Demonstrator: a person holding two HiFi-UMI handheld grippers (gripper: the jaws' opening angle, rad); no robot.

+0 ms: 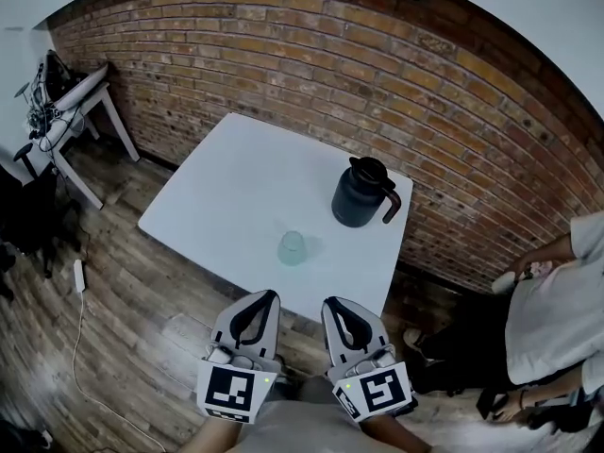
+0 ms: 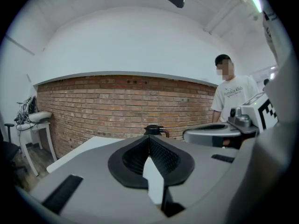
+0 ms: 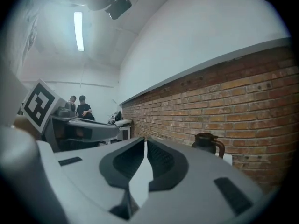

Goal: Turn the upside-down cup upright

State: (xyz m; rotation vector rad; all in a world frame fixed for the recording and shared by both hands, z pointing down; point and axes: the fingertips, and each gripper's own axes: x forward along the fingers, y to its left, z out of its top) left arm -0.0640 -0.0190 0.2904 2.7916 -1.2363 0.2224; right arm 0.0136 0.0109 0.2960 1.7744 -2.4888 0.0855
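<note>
A small pale green see-through cup [image 1: 292,247] stands on the white table [image 1: 226,196], near its front edge. My left gripper [image 1: 270,295] and right gripper [image 1: 329,302] hang side by side in front of the table, short of the cup, both shut with nothing between their jaws. In the left gripper view the shut left gripper [image 2: 149,138] points level at the table top [image 2: 88,146]; the cup is hidden behind the jaws. In the right gripper view the shut right gripper [image 3: 144,139] also hides the cup.
A dark jug [image 1: 363,192] with a handle stands at the table's right, also seen as the jug [image 2: 154,130] and the jug [image 3: 208,144]. A brick wall [image 1: 396,92] runs behind. A person [image 1: 557,319] sits at the right. A white side table [image 1: 71,111] stands at the left.
</note>
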